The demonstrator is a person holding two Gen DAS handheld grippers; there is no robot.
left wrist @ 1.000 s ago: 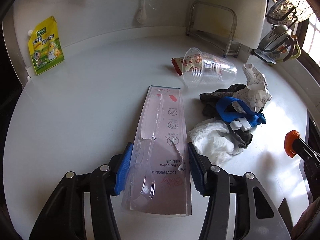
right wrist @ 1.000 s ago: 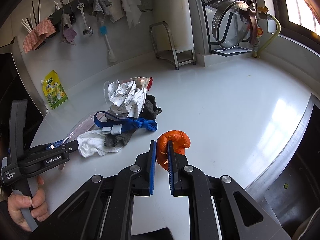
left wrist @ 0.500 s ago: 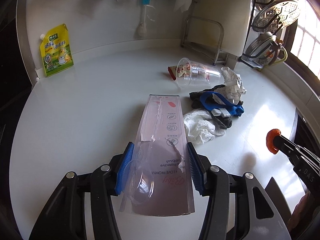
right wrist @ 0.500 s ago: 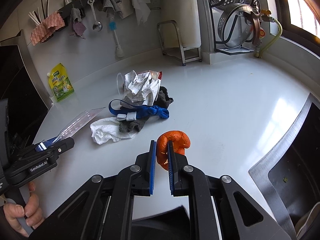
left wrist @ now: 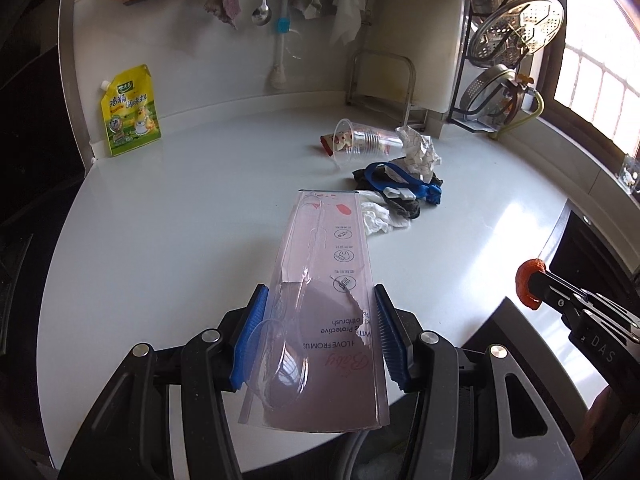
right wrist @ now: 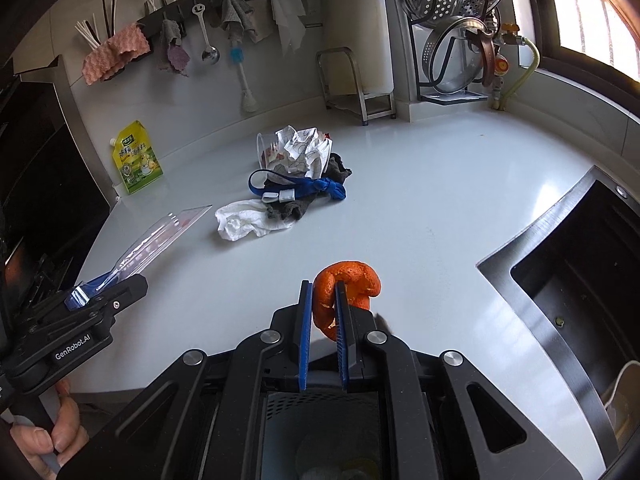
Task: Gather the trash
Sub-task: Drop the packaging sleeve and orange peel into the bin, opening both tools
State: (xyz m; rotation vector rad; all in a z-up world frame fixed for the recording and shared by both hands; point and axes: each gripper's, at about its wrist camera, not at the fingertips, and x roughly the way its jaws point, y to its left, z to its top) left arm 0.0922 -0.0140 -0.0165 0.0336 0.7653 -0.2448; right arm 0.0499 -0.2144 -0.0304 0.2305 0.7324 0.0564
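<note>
My left gripper is shut on a clear plastic toothbrush package, torn near the pads, held above the white counter. From the right wrist view the same package sticks out of the left gripper at the left. A curled orange peel is pinched in my right gripper, which is shut on it near the counter's front edge. Farther back lies a pile: crumpled paper, stacked clear cups, a blue strap, a white tissue and a dark cloth.
A yellow pouch leans on the back wall at the left. A dark sink opens at the right. A metal stand and a lid rack line the back. A dark bin shows below the counter edge.
Both grippers have drawn back from the pile toward the counter's front edge and risen slightly. The pile looks smaller and farther. Both grips are unchanged.
</note>
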